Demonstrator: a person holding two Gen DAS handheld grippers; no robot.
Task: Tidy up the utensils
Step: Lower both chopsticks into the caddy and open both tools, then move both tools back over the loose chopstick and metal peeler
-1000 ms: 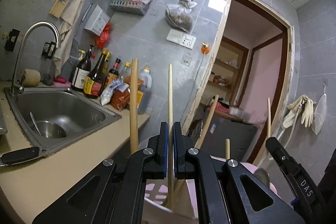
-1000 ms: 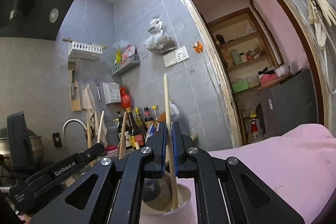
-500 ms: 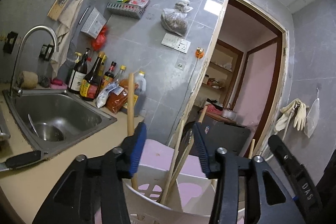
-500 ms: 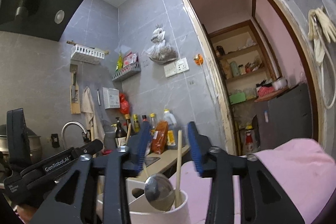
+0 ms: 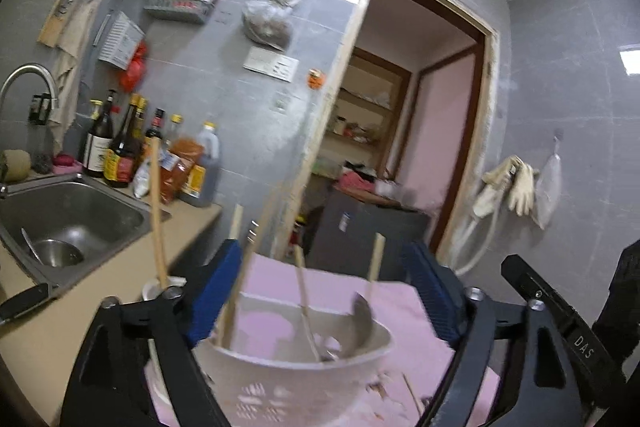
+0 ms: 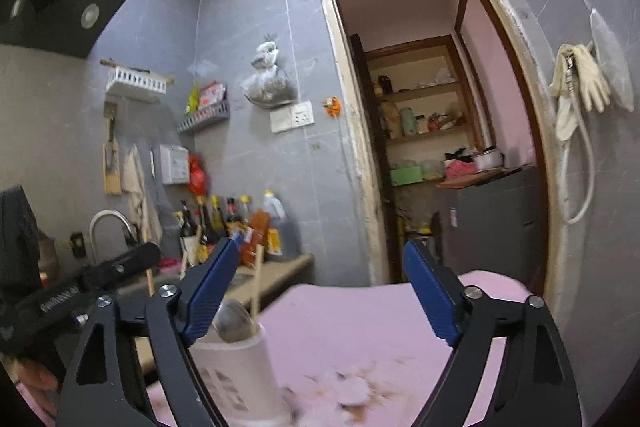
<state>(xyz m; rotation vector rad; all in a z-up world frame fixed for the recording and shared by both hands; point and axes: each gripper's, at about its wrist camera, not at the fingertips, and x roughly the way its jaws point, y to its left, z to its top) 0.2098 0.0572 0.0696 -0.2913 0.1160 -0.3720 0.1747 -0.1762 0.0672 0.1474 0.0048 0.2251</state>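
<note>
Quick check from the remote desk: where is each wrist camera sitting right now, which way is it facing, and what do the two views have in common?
Left wrist: behind the open left gripper, looking over the white utensil basket toward the sink and doorway; the right gripper's body shows at right.
Right wrist: behind the open right gripper, above the white holder cup, facing the doorway; the left gripper's body shows at left.
Shared: doorway, sauce bottles, hanging gloves, pink cloth.

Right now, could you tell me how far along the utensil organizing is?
Mostly done, it seems. Several wooden-handled utensils stand in the white holder, and a ladle sits in the cup. Nothing is in hand: the left gripper and right gripper are both open. Whether more utensils remain out of frame cannot be told.
</note>
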